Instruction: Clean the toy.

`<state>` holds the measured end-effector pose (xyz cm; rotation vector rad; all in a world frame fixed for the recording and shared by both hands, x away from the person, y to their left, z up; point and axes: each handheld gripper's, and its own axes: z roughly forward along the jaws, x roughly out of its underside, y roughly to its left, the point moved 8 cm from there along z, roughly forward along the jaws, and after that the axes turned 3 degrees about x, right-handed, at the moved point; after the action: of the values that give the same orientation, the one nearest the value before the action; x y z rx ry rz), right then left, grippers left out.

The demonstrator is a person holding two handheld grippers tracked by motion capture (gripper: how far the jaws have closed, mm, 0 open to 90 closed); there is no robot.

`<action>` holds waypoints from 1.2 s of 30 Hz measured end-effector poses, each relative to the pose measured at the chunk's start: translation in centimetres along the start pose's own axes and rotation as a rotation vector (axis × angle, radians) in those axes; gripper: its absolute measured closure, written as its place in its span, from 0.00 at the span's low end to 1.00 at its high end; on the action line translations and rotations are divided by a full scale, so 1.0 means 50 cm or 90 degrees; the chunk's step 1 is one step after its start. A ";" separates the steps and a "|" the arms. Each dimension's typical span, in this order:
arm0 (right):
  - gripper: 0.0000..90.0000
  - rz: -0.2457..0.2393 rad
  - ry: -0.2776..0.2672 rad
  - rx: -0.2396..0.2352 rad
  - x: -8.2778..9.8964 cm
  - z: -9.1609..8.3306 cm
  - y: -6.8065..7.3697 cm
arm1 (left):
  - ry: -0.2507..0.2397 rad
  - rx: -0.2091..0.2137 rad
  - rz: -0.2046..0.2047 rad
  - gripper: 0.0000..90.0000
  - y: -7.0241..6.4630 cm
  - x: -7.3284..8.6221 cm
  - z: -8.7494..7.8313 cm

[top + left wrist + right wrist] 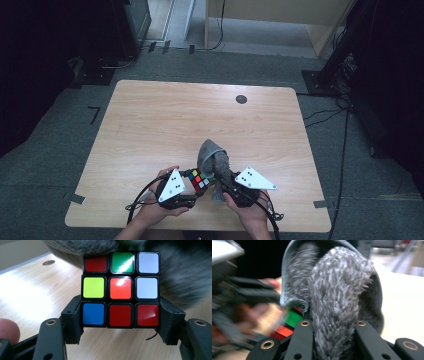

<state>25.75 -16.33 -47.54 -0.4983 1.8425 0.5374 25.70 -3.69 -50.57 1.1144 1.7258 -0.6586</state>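
Table (pixel 150 115) from the high view is pale wood grain with rounded corners and a small dark round plug (pixel 241 99) near the far edge, and both hands sit at the near edge with the cloth (pixel 214 160) bunched upright, touching the cube (pixel 200 180). Left gripper (pixel 120 315) view gets you the glossy square stickers up close, jaws clamped on the cube's bottom row, while right gripper (pixel 334 340) view shows the cloth's shaggy grey pile pinched between its black jaws.

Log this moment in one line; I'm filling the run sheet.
left gripper: shut on cube | right gripper: shut on cloth | cloth at cube
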 end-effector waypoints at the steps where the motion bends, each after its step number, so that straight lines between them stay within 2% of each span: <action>1: 0.89 0.002 0.005 0.010 0.007 0.002 -0.011 | -0.002 -0.002 -0.006 0.38 0.003 0.000 -0.002; 4: 0.89 0.015 0.015 0.010 0.015 0.003 -0.018 | 0.001 -0.003 -0.012 0.38 0.008 0.004 -0.001; 7: 0.88 0.019 -0.011 -0.033 -0.005 -0.003 0.011 | 0.009 -0.004 -0.010 0.38 0.006 0.008 0.005; 10: 0.88 -0.003 -0.023 -0.046 -0.022 -0.010 0.032 | 0.003 -0.002 -0.005 0.38 -0.004 0.007 0.008; 12: 0.88 -0.007 -0.019 -0.036 -0.021 -0.010 0.027 | -0.001 -0.004 0.005 0.38 -0.007 0.003 0.006; 14: 0.88 0.007 -0.009 -0.021 -0.011 -0.005 0.010 | -0.010 -0.003 0.005 0.38 -0.007 -0.001 0.001; 16: 0.88 0.024 0.005 -0.003 0.003 0.000 -0.009 | -0.015 -0.007 -0.004 0.38 -0.001 -0.002 -0.003; 18: 0.88 0.023 0.020 0.012 0.013 0.002 -0.018 | -0.017 -0.009 -0.019 0.38 0.005 -0.001 -0.005; 20: 0.88 0.021 0.018 0.012 0.011 0.000 -0.014 | -0.016 -0.007 -0.026 0.38 0.006 0.001 -0.003; 22: 0.88 0.014 0.008 0.003 0.002 -0.003 0.000 | -0.008 -0.009 -0.021 0.38 0.005 0.004 0.000; 24: 0.88 0.012 -0.011 -0.022 -0.011 -0.007 0.016 | -0.001 -0.007 -0.018 0.38 0.001 0.005 0.003; 27: 0.88 -0.002 -0.022 -0.029 -0.022 -0.011 0.029 | -0.001 -0.001 -0.008 0.38 -0.007 0.003 0.005; 30: 0.88 0.008 -0.014 -0.013 -0.013 -0.008 0.011 | -0.011 0.003 -0.004 0.38 -0.010 -0.003 0.001; 33: 0.88 0.024 0.004 0.008 0.005 -0.003 -0.012 | -0.018 0.000 -0.015 0.38 -0.002 -0.005 -0.004; 36: 0.88 0.024 0.010 0.010 0.008 -0.002 -0.012 | -0.015 -0.007 -0.031 0.38 0.008 -0.002 -0.006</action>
<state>25.91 -16.90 -47.96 -0.4597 1.8723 0.5458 25.98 -3.32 -50.33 1.0568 1.7382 -0.6892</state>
